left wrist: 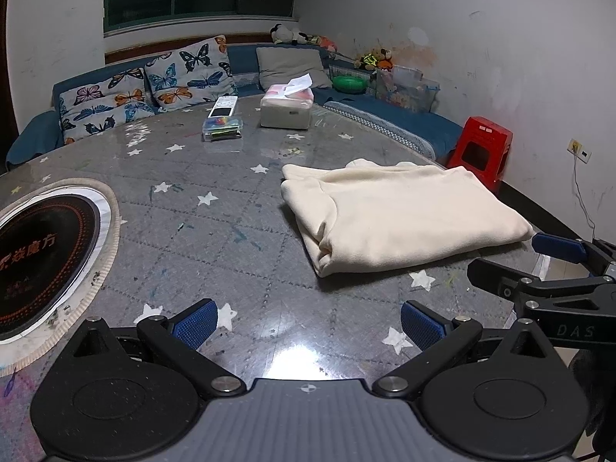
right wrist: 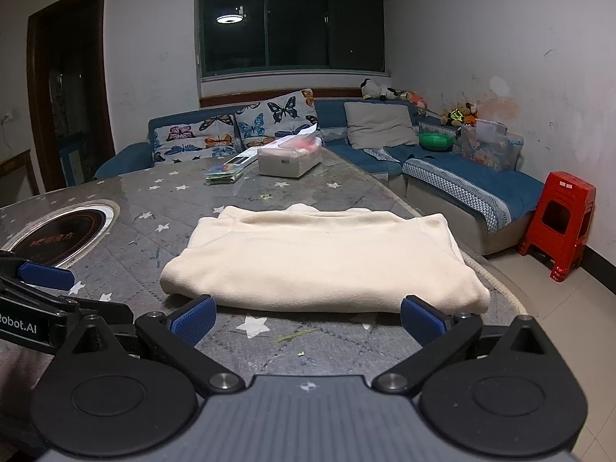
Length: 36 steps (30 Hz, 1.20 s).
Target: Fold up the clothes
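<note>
**Folded garment at rest, both tongs empty**

A cream fleece garment (right wrist: 323, 258), folded into a thick rectangle, lies flat on the grey star-patterned glossy tabletop (left wrist: 238, 208), near its right-hand edge. In the right wrist view its long axis runs left to right, the rounded fold edge facing the camera and the collar side pointing toward the white tissue box (right wrist: 288, 159). The right tongs (right wrist: 308, 317) stand wide open just short of that fold edge, gripping nothing. The left tongs (left wrist: 308, 319), equally wide and empty, hover over bare tabletop left of the garment.
</note>
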Each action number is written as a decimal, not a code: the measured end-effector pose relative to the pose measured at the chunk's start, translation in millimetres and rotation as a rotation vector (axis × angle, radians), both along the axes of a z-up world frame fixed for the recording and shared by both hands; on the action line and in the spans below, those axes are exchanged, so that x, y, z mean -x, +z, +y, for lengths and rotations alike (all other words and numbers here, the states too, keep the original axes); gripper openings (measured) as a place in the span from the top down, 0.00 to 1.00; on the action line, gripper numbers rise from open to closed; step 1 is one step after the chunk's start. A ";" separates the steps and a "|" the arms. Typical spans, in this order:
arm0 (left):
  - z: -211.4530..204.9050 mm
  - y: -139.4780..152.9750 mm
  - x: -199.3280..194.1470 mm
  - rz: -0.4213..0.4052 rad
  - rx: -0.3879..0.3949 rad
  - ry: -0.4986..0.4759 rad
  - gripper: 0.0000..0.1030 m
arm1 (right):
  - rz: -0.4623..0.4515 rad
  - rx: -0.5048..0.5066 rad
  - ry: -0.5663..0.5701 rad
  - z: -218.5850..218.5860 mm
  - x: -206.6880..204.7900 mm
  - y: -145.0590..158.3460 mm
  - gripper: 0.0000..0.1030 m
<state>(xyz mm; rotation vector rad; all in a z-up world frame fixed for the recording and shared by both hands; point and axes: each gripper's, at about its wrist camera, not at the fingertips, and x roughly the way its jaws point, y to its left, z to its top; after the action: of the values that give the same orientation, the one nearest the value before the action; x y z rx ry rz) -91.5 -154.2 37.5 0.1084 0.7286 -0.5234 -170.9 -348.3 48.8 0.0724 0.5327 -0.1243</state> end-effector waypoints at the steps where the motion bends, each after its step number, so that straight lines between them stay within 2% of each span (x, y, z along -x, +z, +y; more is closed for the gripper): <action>1: -0.2 0.0 -0.1 0.000 0.000 0.000 0.00 | 0.000 -0.001 0.000 -0.1 -0.3 -0.1 0.00; 36: -12.4 -0.3 -11.2 0.007 -0.023 -0.029 0.00 | 0.032 0.006 0.007 -3.4 -15.0 -1.2 0.00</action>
<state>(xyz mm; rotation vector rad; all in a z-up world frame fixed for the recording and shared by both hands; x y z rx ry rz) -80.2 -166.5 37.2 0.1385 0.7412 -0.5432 -155.9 -351.7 47.6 0.0627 0.5646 -0.1207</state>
